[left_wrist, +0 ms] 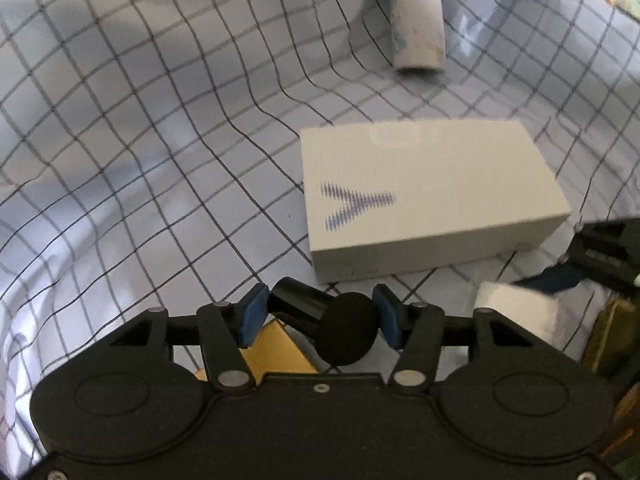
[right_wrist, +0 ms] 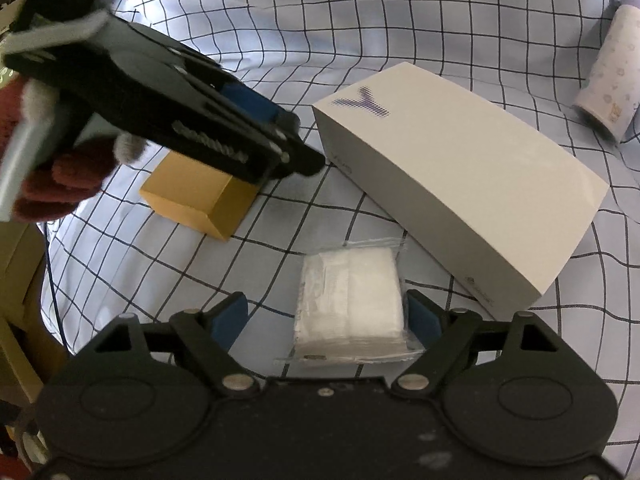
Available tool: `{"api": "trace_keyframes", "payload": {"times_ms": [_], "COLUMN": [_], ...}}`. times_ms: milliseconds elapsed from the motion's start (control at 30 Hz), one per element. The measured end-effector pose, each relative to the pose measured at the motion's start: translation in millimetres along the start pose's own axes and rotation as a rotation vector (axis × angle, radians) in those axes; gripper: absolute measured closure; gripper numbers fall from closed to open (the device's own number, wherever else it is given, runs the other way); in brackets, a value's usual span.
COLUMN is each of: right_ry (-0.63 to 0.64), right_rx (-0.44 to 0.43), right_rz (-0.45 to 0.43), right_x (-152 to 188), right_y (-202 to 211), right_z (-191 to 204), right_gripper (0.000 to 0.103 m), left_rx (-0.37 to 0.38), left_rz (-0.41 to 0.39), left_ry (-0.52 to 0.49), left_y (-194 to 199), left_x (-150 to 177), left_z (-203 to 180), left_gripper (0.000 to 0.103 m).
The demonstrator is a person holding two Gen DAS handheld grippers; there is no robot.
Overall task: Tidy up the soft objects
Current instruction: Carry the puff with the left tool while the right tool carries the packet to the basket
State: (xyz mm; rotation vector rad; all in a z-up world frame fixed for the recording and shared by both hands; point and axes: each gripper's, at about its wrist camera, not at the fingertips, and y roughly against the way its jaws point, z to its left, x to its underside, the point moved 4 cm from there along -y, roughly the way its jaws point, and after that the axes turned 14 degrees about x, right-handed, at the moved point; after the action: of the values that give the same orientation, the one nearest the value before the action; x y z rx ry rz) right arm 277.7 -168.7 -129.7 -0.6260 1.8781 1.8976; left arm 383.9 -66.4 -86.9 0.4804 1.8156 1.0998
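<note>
Left hand-held gripper (left_wrist: pixel 320 314) pinching black cylinder (left_wrist: pixel 316 316); right hand-held gripper (right_wrist: pixel 326 316) spread around gauze packet (right_wrist: pixel 350 306).

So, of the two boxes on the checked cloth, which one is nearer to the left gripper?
The small yellow box. The left gripper hangs right over it, while the large white box with the purple Y lies farther away.
</note>
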Motion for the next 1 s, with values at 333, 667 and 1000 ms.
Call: {"api": "trace_keyframes", "payload": {"times_ms": [333,667,1000], "right_ry": [0.025,0.003,-0.161], "right_rx": [0.026,0.082,0.027], "right_rz": [0.011,0.014,0.051], "right_x": [-1,-4,-10], "right_y": [-1,1,24], "right_z": [4,-6,-31], "right_gripper": [0.021,0.050,0.051], "left_rx": [-0.209,-0.291,-0.223], "left_rz": [-0.051,-0.131,-0.180], "left_ry": [0.259,0.451,0.562], "left_y": [41,74,87], "left_x": [15,51,82], "left_z": [-7,-48,-91], "left_gripper": [0.049,0.049,0.048]}}
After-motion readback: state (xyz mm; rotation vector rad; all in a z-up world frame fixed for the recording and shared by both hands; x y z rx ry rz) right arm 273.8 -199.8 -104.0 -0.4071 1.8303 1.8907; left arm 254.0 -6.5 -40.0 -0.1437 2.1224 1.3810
